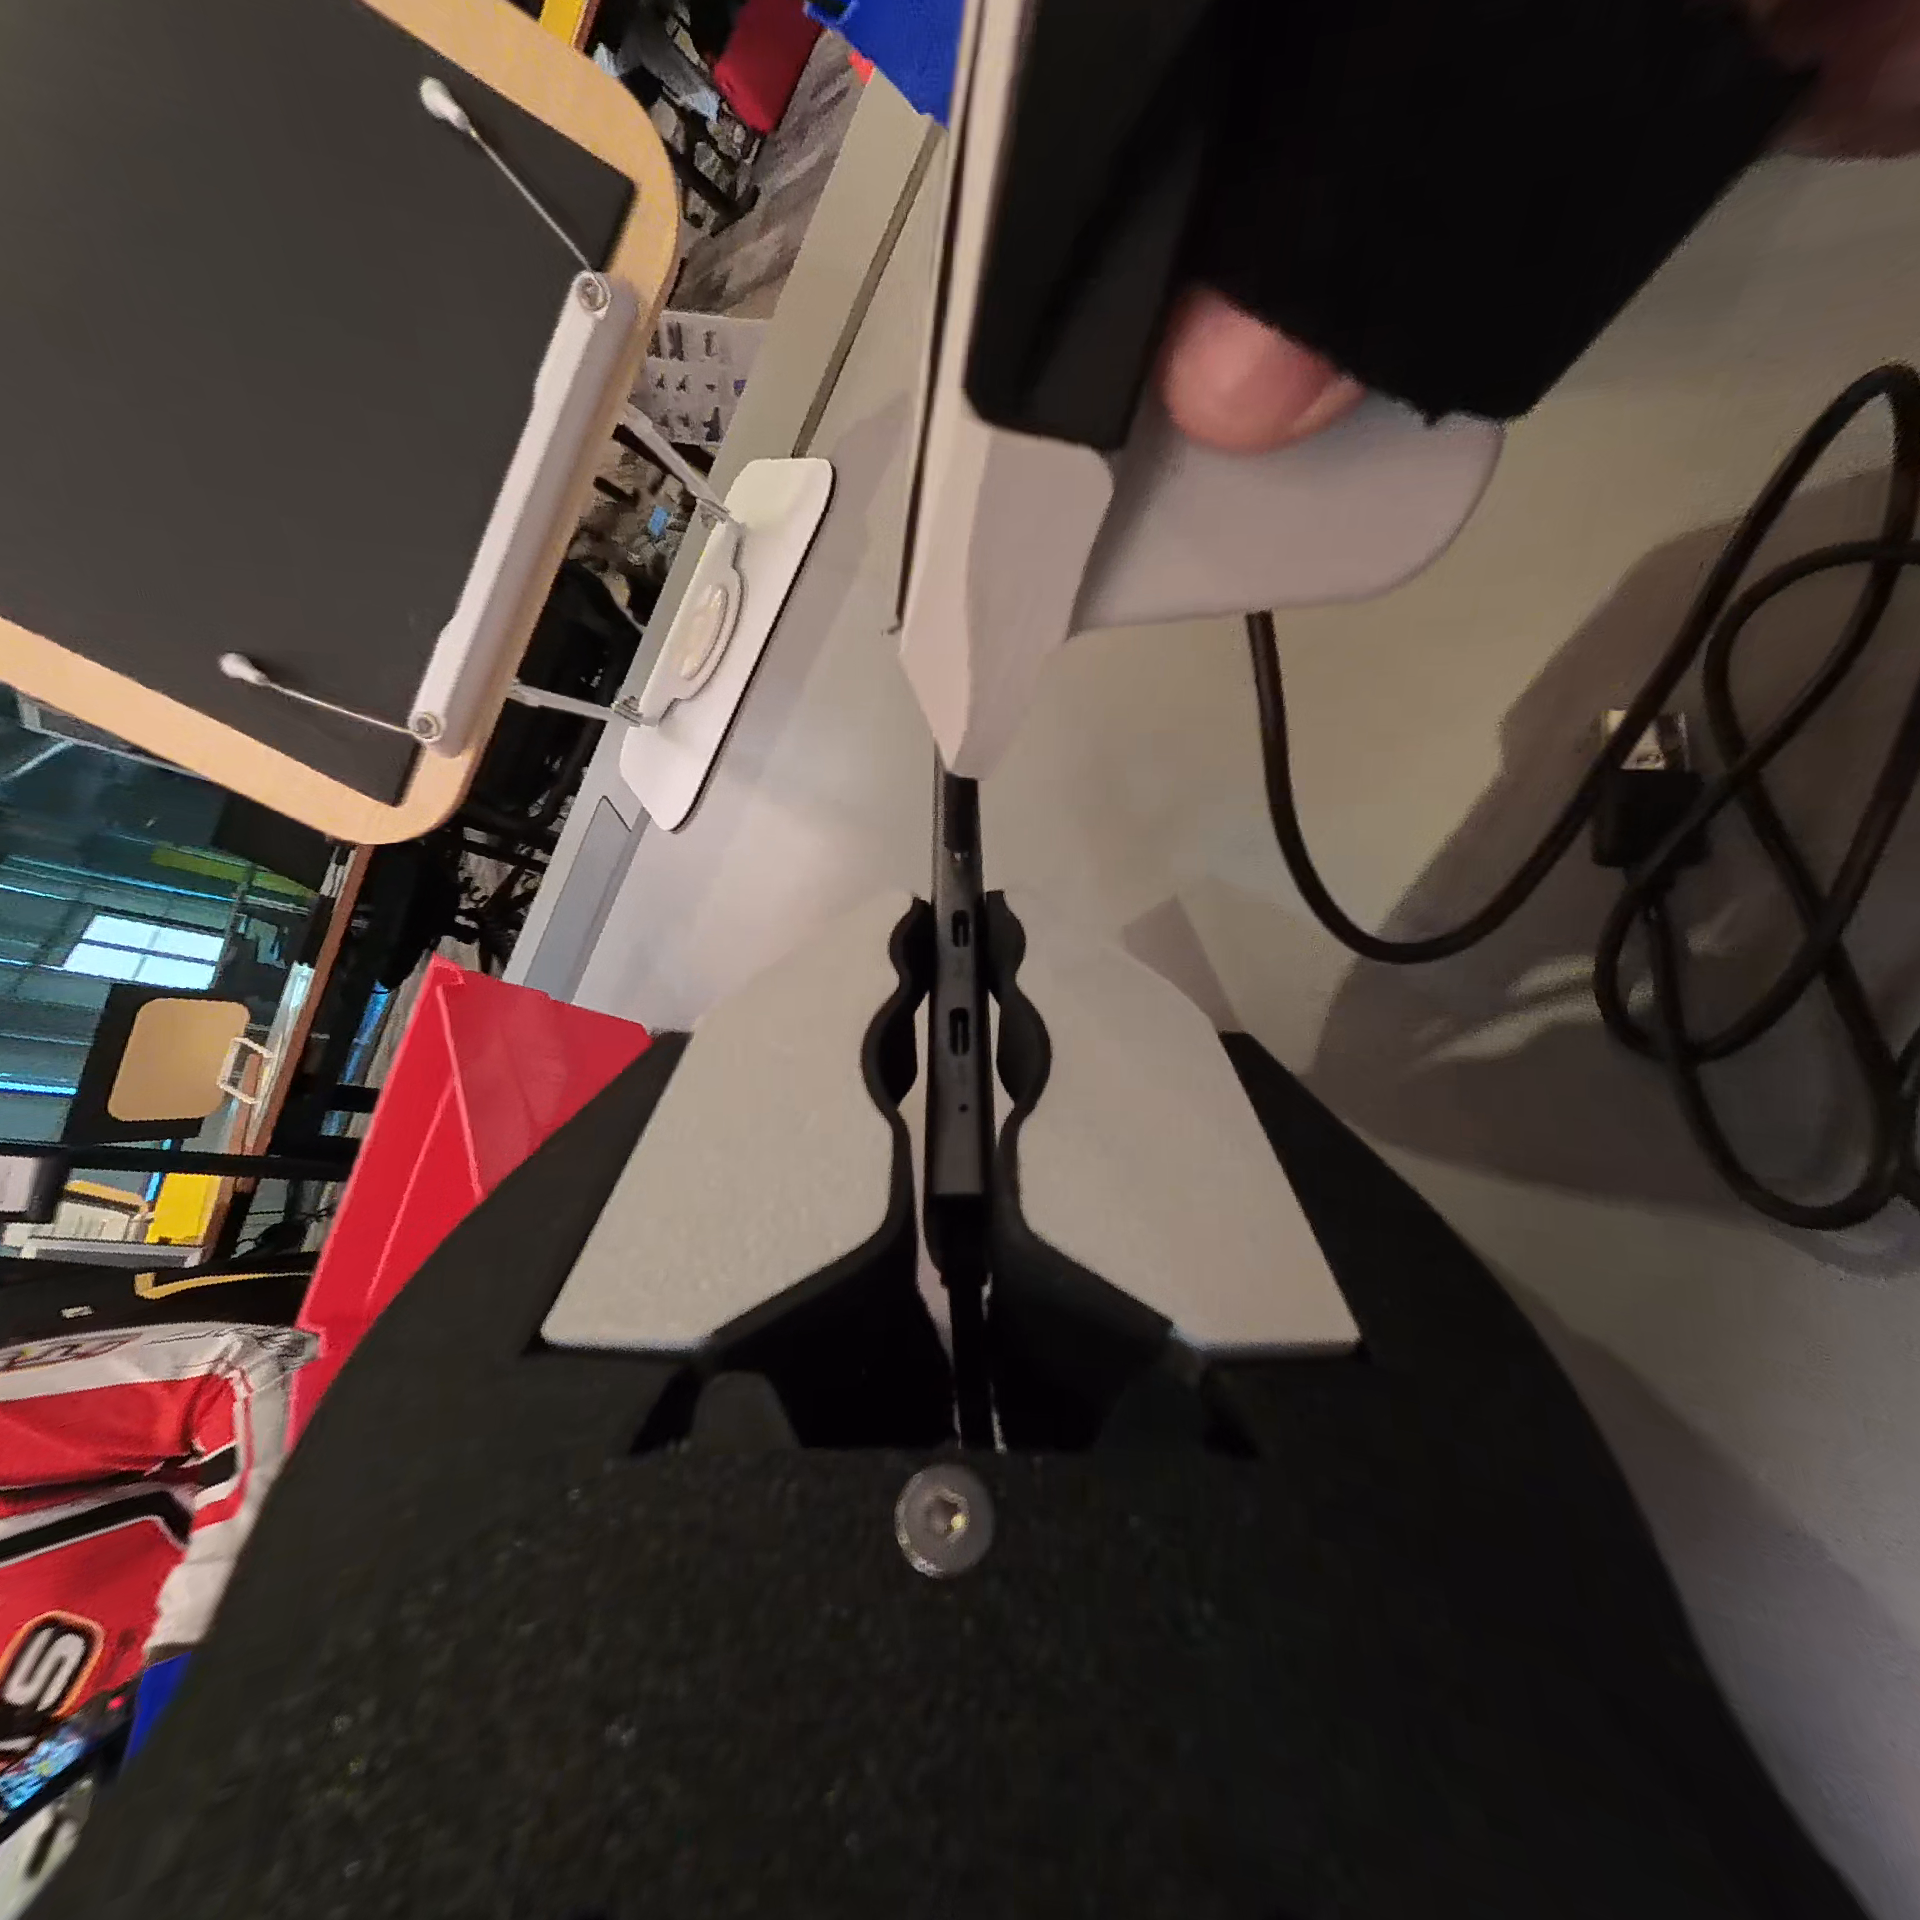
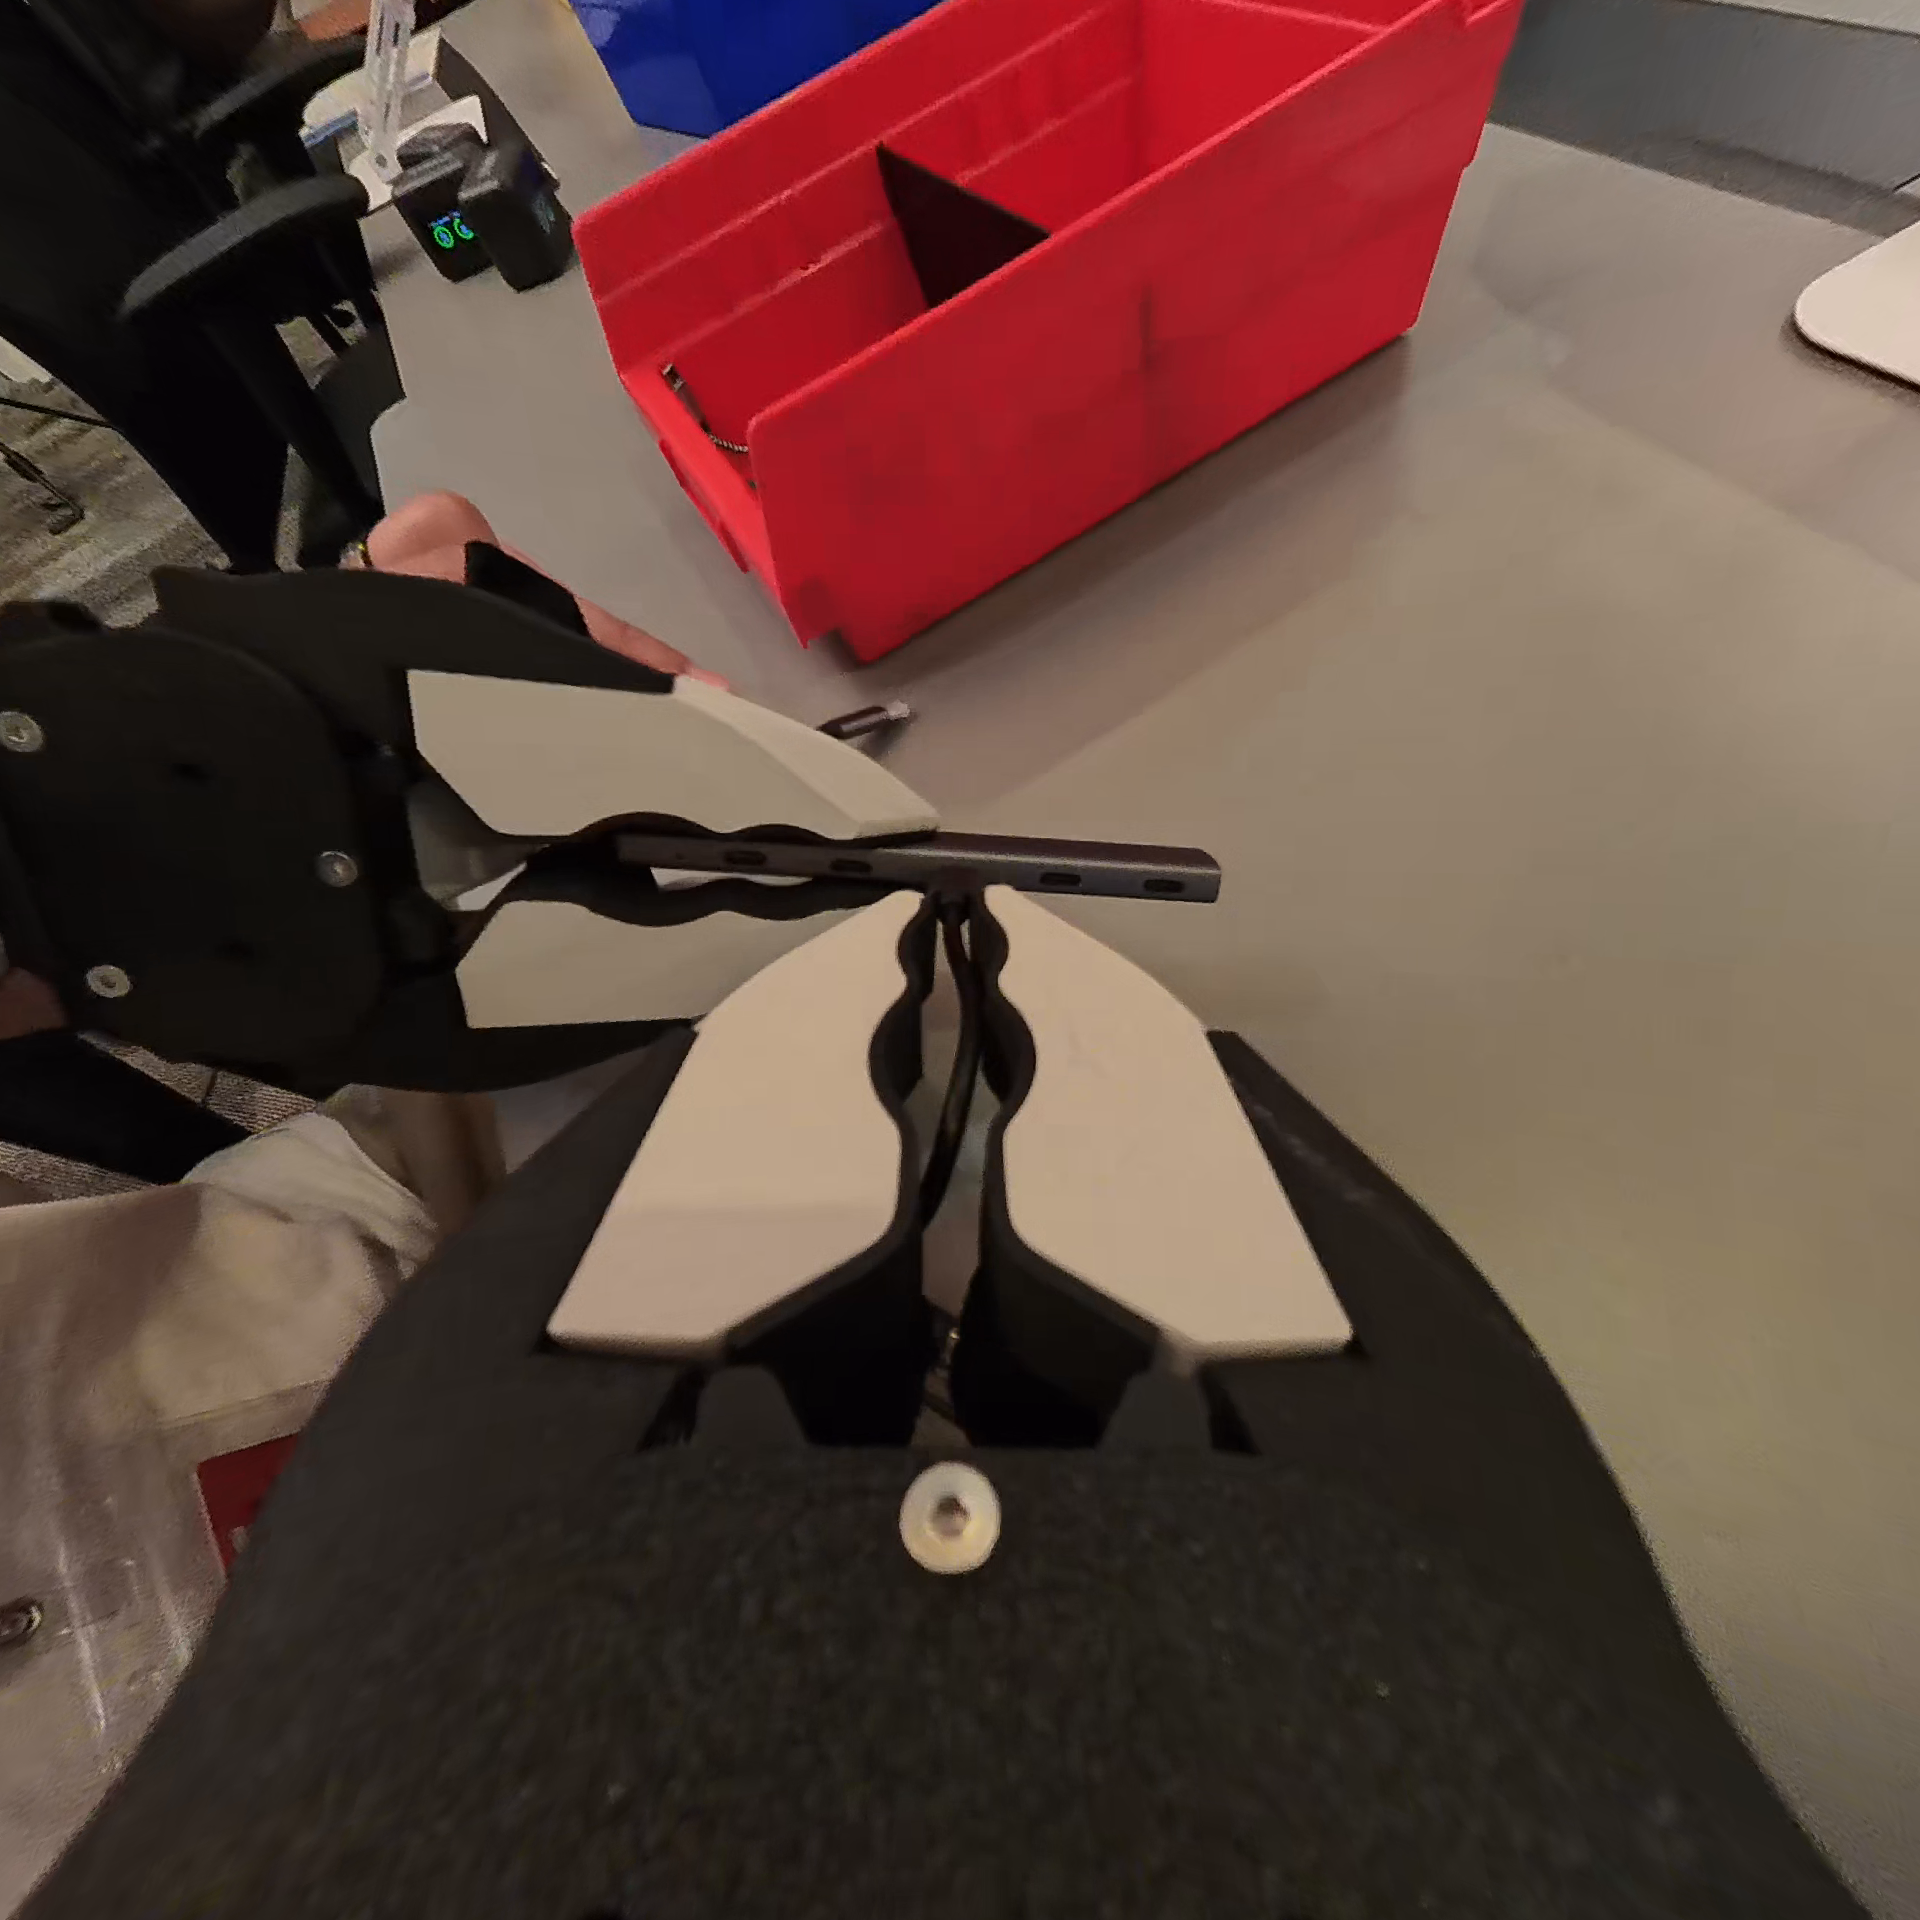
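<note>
Slim dark-grey hub bar (image 2: 1039,871), with slot ports along its narrow edge, is held off the counter (image 2: 1507,831) just below centre of the right wrist view. Judged rigid, light, smooth-sided metal or plastic; likely to slip if pinched only at a corner. Best hold looks to be across the flat faces near mid-length, clear of the ports. Its short black cable (image 2: 951,1049) is soft and will flex, so it gives no real support.

Left claw (image 2: 727,862): enters from the left of the right wrist view, closed down narrow on the bar's left half, upper and lower fingers pressing its flat faces. In the left wrist view the left claw (image 1: 956,997) shows the bar (image 1: 958,1039) edge-on between its pads, centre frame.

Right claw (image 2: 951,935): nearly closed, tips meeting just under the bar's middle, with the black cable running down the gap between its fingers. It grips the cable where it leaves the bar. In the left wrist view the right claw (image 1: 961,764) comes from the upper right, its tip against the bar's far end; a gloved hand (image 1: 1299,343) holds it.

Surroundings: red bin (image 2: 1039,416) with black divider, upper centre of the right wrist view. Small dark cylindrical piece (image 2: 862,719) lies on the counter near the bin's corner. Coiled black cord (image 1: 1745,935) at the right edge of the left wrist view.
</note>
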A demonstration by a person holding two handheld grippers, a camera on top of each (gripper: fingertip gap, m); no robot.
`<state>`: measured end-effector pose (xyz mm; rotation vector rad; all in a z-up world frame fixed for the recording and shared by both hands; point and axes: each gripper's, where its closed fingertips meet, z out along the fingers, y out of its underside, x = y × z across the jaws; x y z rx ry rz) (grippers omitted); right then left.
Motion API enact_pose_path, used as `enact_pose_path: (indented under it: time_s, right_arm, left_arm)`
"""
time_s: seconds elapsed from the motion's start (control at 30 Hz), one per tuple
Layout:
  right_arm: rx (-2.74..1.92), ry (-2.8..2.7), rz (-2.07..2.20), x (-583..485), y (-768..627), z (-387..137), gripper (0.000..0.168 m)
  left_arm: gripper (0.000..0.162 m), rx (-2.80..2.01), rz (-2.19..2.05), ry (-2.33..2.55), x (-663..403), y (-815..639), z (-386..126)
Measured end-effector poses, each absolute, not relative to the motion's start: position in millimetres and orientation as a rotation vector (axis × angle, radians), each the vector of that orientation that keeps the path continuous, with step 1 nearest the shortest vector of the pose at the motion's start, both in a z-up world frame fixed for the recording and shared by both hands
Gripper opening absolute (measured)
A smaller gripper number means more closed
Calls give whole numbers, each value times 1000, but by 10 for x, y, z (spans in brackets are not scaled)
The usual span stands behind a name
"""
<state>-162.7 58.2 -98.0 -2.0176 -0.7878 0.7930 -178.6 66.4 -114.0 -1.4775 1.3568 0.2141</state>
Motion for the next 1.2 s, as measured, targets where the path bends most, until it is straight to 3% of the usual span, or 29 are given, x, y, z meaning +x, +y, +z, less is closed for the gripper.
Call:
enact_pose_path:
  time_s: [0.37, 0.7, 1.2]
  right_arm:
    - [-2114, -840, 761, -1682, 518, -1015, 5]
    - [-2060, -759, 1074, -1669, 544, -1045, 5]
    - [-2037, -733, 1165, -1639, 595, -1070, 5]
  left_arm:
    - [9, -1462, 180, 1374, -1826, 600, -1138]
    - [8, -1412, 224, 1409, -1804, 596, -1126]
    - [9, -1384, 164, 1421, -1754, 606, -1136]
